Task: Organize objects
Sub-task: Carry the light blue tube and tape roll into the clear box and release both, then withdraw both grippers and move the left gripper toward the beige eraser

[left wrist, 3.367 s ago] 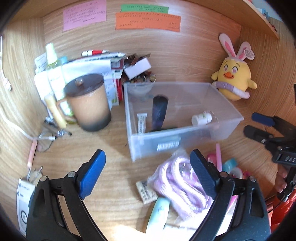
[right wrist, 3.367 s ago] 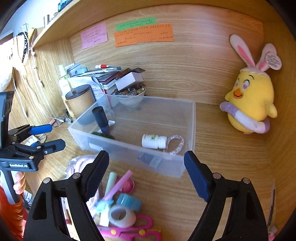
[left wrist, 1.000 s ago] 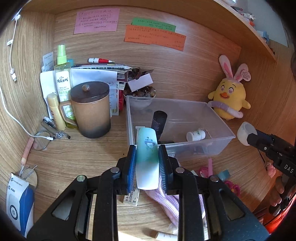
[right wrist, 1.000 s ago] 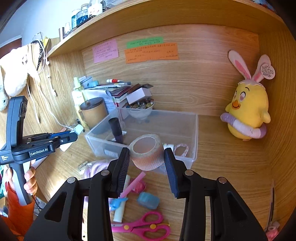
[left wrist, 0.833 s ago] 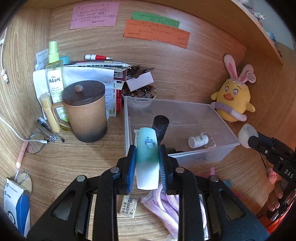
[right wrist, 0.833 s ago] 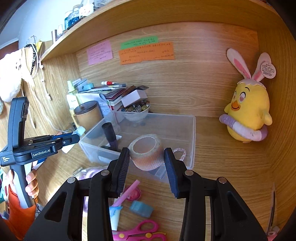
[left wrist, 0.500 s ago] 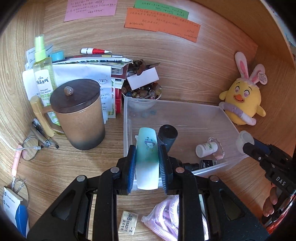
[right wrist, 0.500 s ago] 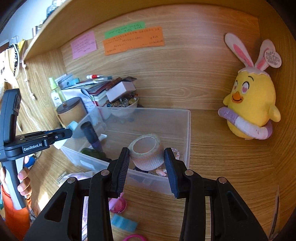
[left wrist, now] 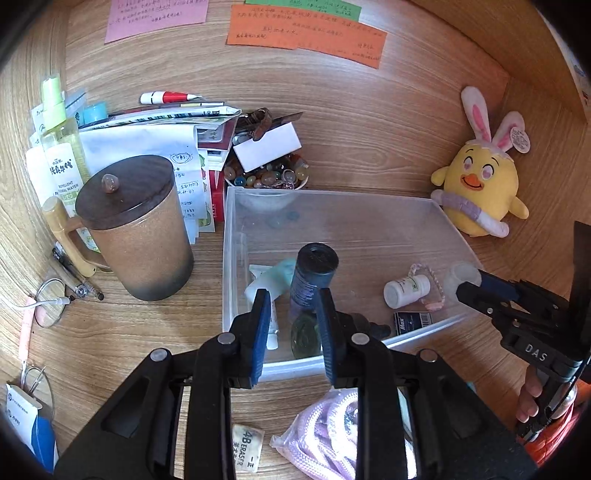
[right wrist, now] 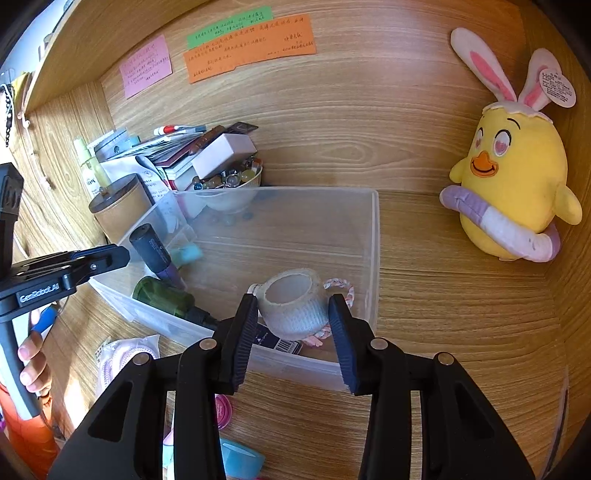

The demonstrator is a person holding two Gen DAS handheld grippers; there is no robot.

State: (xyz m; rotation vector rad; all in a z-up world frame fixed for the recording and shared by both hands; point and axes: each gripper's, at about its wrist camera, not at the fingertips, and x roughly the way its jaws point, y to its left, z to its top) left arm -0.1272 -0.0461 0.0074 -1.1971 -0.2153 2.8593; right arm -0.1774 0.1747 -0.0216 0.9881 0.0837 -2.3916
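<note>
Nearest the left wrist camera, an eraser (left wrist: 247, 446) and a bagged cord (left wrist: 332, 435) lie on the desk just before the box (left wrist: 332, 363); the left gripper (left wrist: 291, 295) hangs over the box's near left end, its jaws narrow, with nothing clamped between them; the tube (left wrist: 282, 271) lies loose on the box floor just past the pads, leaning against a dark bottle (left wrist: 314, 273) that stands upright; a green bottle (left wrist: 304, 334) lies on its side by the near wall. Farther right in the box are a white bottle (left wrist: 406, 291) and a small dark packet (left wrist: 412, 321).

The right gripper (right wrist: 292, 299) holds the roll (right wrist: 291, 314) at its fingertips, both pads against its sides, hollow end up; the roll hangs over the near right corner of the box, above the packet and a braided loop (right wrist: 343, 288).

Left of the box stands a lidded mug (left wrist: 144, 236); behind the box is a bowl (left wrist: 266, 177) of beads, touching its far wall; a plush chick (left wrist: 480, 188) sits to the right, apart; notes (left wrist: 303, 33) are stuck on the back panel.
</note>
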